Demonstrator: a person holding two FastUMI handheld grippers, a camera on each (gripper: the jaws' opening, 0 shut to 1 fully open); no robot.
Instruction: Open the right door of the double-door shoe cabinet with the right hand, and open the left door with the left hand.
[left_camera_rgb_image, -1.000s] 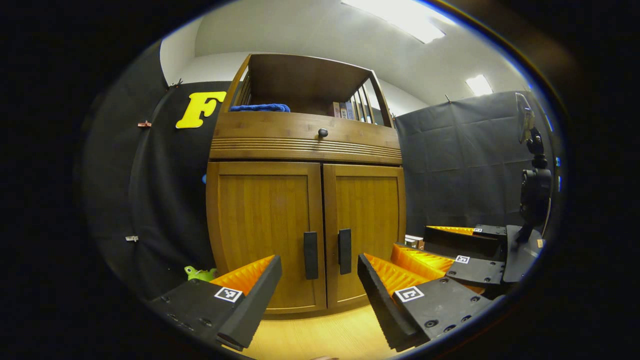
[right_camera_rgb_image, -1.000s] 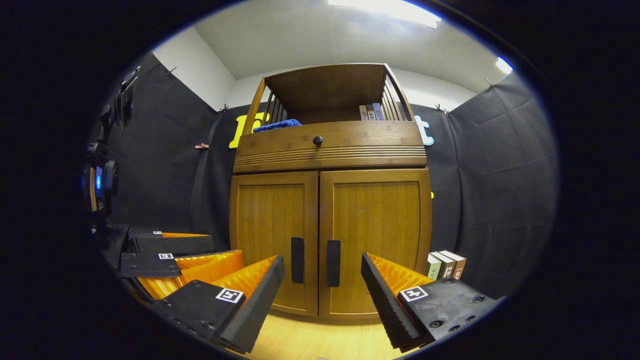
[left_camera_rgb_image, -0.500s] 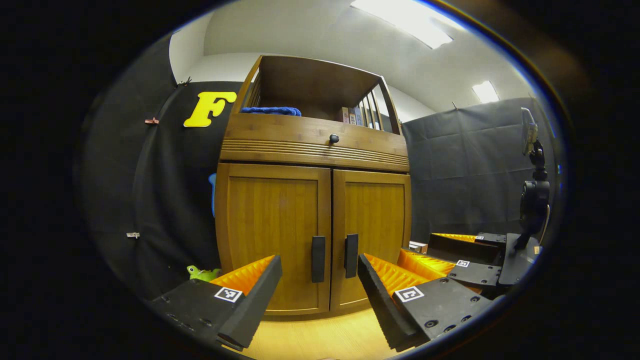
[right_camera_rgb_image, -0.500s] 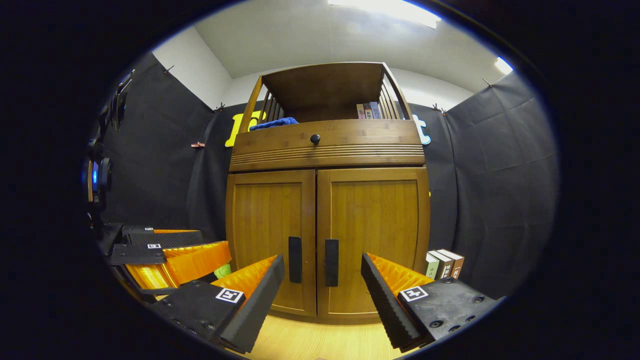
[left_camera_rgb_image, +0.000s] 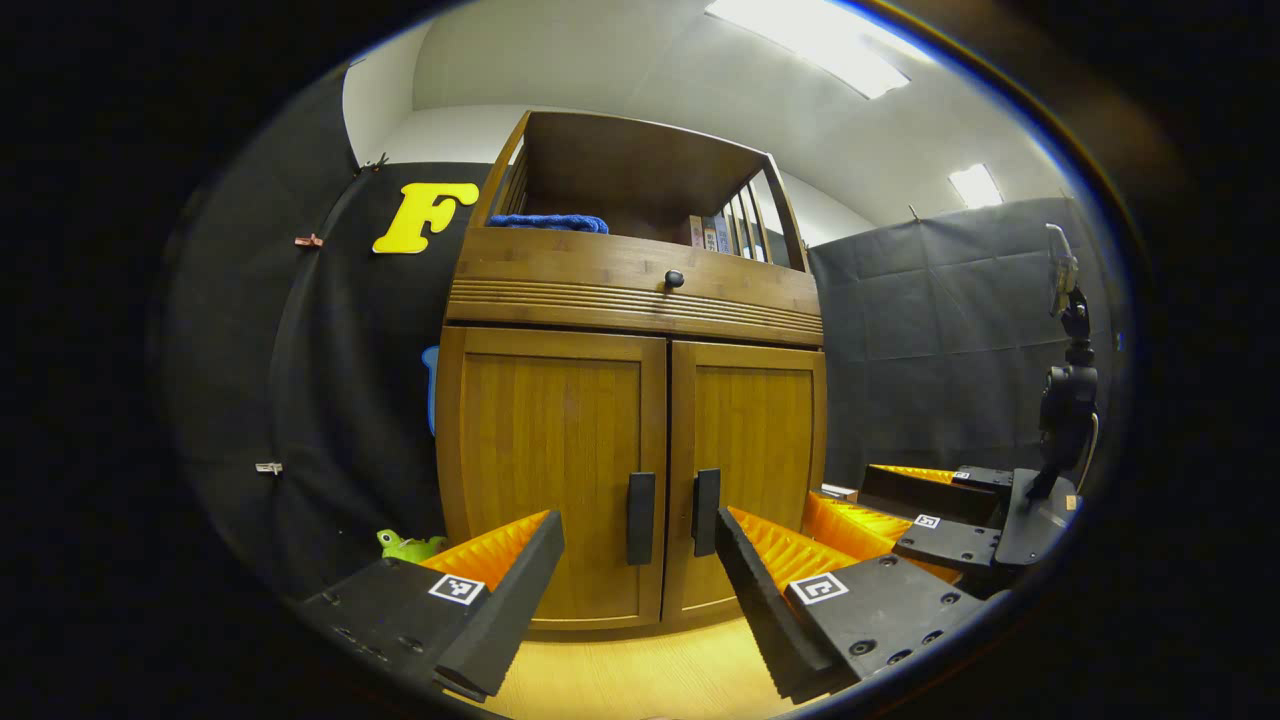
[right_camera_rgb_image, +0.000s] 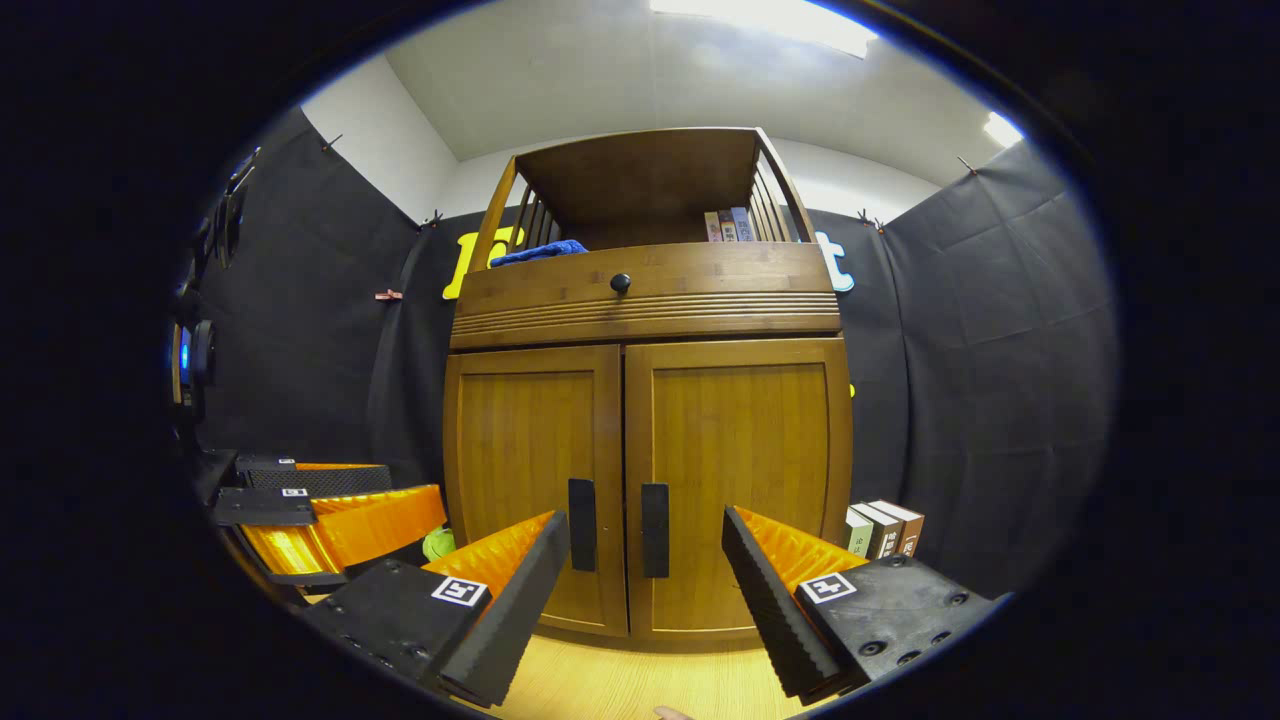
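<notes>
A brown wooden double-door shoe cabinet stands with both doors closed. In front of it, short of its two dark vertical handles, the left gripper and right gripper hang spread wide, holding nothing.

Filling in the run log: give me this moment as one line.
phase: approach | right door: closed | left door: closed | right gripper: open, short of handle | left gripper: open
</notes>
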